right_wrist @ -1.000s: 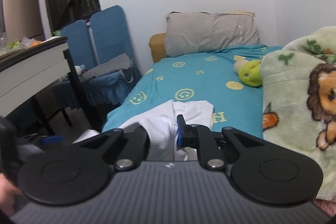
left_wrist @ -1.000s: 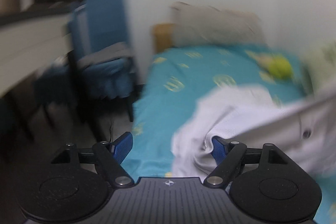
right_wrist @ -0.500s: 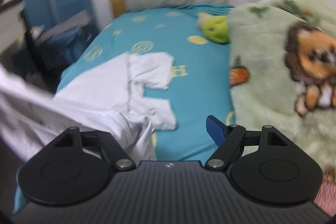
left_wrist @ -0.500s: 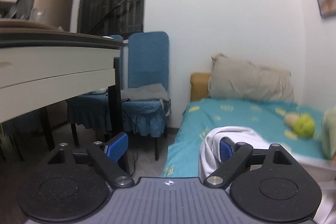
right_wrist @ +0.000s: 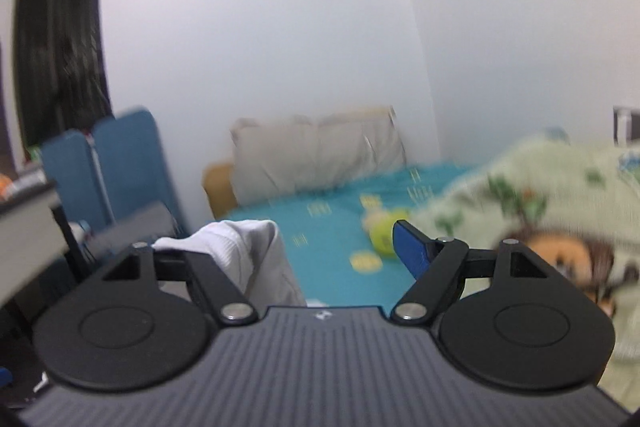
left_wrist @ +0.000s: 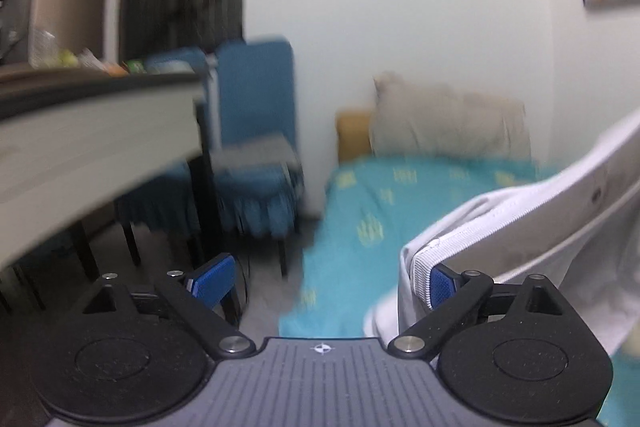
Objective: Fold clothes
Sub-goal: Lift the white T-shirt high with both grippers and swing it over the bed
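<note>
A white garment (left_wrist: 520, 227) with a ribbed collar hangs over the right finger of my left gripper (left_wrist: 326, 283), above the teal bed (left_wrist: 360, 211). The left jaws stand wide and are opening, and nothing is pinched between the blue pads (left_wrist: 212, 283). In the right wrist view another part of the white garment (right_wrist: 248, 251) drapes over and hides the left finger of my right gripper (right_wrist: 320, 255). That gripper is open, its right blue pad (right_wrist: 412, 253) bare. Both views are blurred by motion.
A beige pillow (right_wrist: 316, 151) leans on the wall at the head of the bed. A green plush toy (right_wrist: 382, 235) and a lion-print blanket (right_wrist: 540, 195) lie on the right. Blue chairs (left_wrist: 256, 115) and a desk (left_wrist: 80, 131) stand left of the bed.
My right gripper was shut on the white garment and has opened; the cloth now only drapes over its left finger. Both grippers rose and tilted up. The left jaws spread wider.
</note>
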{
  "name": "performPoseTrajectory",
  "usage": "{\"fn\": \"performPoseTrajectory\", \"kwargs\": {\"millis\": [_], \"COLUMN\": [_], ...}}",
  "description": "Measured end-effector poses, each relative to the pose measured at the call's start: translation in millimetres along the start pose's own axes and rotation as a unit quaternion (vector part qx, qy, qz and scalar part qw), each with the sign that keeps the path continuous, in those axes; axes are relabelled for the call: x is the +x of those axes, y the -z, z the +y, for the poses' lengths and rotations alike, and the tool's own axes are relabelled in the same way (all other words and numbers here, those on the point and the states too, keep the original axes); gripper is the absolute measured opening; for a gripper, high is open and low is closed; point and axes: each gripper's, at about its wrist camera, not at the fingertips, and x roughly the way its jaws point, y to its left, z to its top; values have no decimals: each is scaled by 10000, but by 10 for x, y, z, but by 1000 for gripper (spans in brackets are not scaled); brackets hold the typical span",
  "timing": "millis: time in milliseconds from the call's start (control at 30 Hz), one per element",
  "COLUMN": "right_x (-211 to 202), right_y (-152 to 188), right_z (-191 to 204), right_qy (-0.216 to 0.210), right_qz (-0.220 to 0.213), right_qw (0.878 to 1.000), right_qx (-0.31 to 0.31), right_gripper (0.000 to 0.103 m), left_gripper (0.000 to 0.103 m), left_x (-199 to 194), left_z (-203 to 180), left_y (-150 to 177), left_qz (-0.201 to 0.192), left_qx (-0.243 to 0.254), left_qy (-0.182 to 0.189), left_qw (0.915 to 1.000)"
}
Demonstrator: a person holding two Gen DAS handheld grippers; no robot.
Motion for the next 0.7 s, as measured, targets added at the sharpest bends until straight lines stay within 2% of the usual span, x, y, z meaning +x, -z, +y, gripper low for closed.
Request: {"fn": "performPoseTrajectory", "kwargs": {"millis": [67, 133, 233, 400, 567, 633, 700], "right_x": [-166, -351, -702, -1430, -2201, -2368, -2480], "right_y": [-314, -640, -1171, -2021, -2661, -2791, -2877], "right_z": [62, 129, 186, 207, 255, 254, 249], "right_qy": [-131, -257, -438, -644, -714, -789, -858], "right_qz": [-211, -440, -780, -1342, -1906, -1878, -1799], "right_qw": [9997, 9987, 9959, 9887, 9791, 9790, 9799], "right_qx": [12, -10, 99, 151, -20, -33, -20], "right_gripper": [77, 77, 77, 77, 79, 79, 79], "left_gripper": [97, 97, 97, 97, 98, 98, 98], "left_x": [-226, -501, -982, -1904, -2765, -2975, -3097], "left_z": [109, 153, 186, 153, 37, -1, -49], "left_y": [-392, -861, -1561, -2517, -3083, -3213, -3287], "left_qz": [-415, -921, -1561, -2343, -2882, -2975, -2934], "left_qx": [-292, -369, -391, -263, 16, 36, 40], "left_qy": [-46, -135, -99, -2, 51, 77, 168], "left_qw": [9987, 9950, 9869, 9718, 9576, 9547, 9558]}}
